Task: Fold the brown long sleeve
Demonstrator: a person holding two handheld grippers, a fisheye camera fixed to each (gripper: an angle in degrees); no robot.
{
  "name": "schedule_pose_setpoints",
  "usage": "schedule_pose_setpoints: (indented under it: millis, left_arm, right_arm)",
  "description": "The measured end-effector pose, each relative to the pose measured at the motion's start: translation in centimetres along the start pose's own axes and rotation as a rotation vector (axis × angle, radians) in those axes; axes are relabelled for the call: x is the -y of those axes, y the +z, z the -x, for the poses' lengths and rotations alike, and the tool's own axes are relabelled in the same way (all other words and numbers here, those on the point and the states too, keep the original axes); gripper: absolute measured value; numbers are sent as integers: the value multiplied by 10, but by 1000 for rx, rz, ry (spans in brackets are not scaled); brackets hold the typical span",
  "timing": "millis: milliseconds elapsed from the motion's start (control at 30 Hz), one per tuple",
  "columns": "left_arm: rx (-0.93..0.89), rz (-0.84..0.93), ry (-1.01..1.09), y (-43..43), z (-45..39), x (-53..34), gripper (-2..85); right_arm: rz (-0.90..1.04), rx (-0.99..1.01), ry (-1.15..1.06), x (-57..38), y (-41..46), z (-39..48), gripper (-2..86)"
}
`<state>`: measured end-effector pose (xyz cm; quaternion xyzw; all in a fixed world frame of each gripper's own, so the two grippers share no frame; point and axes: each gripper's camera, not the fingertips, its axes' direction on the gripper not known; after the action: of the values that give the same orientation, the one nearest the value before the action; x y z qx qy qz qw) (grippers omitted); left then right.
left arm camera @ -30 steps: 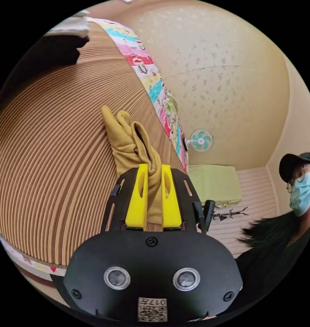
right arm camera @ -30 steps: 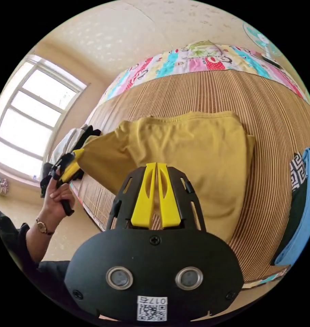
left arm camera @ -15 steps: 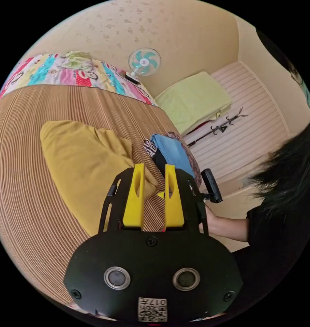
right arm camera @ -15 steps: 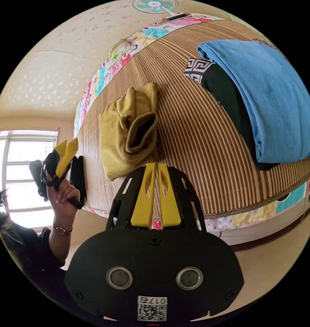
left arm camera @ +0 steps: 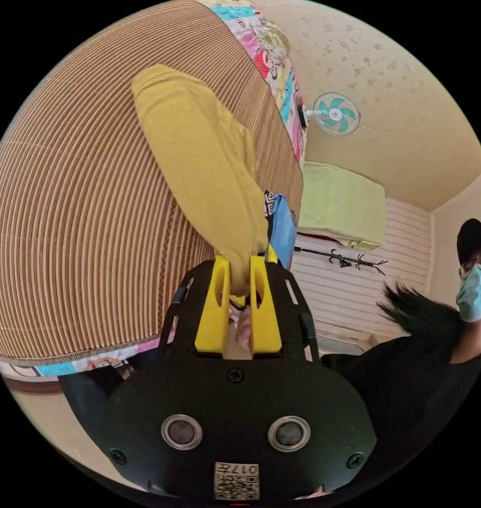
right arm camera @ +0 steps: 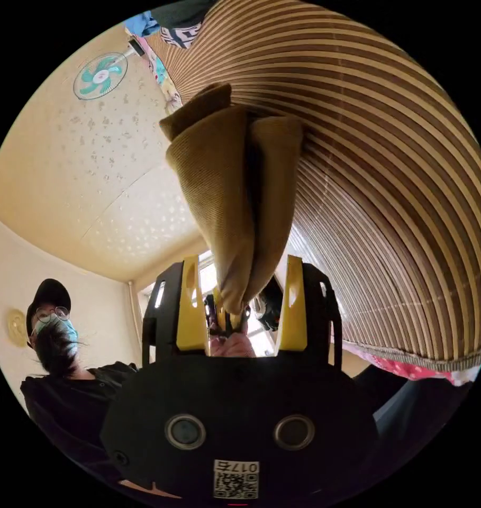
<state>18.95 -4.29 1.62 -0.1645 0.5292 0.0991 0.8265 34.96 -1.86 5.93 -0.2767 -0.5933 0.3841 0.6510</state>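
Two grippers now meet at the near edge of the brown shirt [left arm camera: 198, 153], which lies bunched on the striped mat [left arm camera: 76, 211]. Half a second ago the left gripper [left arm camera: 239, 275] stood apart from the cloth with its jaws spread and empty; now its jaws are nearly together with a fold of the shirt pinched between them. In the right gripper view the right gripper [right arm camera: 242, 296], whose jaws were closed together and empty half a second ago, has them spread wide, with the tapering end of the shirt [right arm camera: 235, 201] hanging between them and touching neither. Beyond that end a second pair of yellow jaws grips the cloth tip, a hand [right arm camera: 231, 345] just behind them. Folded blue cloth [left arm camera: 282, 233] lies on the mat past the shirt, partly hidden by it. A fan [left arm camera: 333, 113] is on the far wall, and a person in dark clothes [left arm camera: 409, 365] stands at the right.
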Motion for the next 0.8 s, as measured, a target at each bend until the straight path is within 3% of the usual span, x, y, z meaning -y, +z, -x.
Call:
schedule_pose_setpoints:
  millis: [100, 267, 367, 467, 600, 633, 667, 733, 800]
  left_arm:
    - [48, 19, 116, 7, -69, -23, 59]
    - [106, 11, 422, 14, -190, -33, 74]
    - [70, 112, 563, 37, -230, -39, 77]
    - [0, 166, 534, 52, -237, -43, 74]
    - [-6, 165, 524, 44, -240, -56, 73]
    - [32, 160, 541, 36, -242, -62, 72]
    - [97, 158, 568, 26, -245, -68, 72]
    - [252, 163, 618, 6, -250, -79, 73]
    - [477, 148, 687, -20, -256, -93, 74]
  right_arm:
    - [112, 221, -36, 26, 20, 13, 146]
    - [277, 87, -502, 24, 16, 140, 89]
    - [263, 26, -746, 13, -18, 202, 82]
    - [158, -38, -841, 7, -73, 224, 80]
    - [-102, -166, -752, -2, -162, 186, 80]
    - [-230, -254, -600, -8, -193, 155, 80]
    - [-370, -356, -384, -21, -217, 122, 81]
    - [-519, -564, -156, -59, -229, 91, 83]
    - [-555, -725, -74, -95, -212, 82, 78]
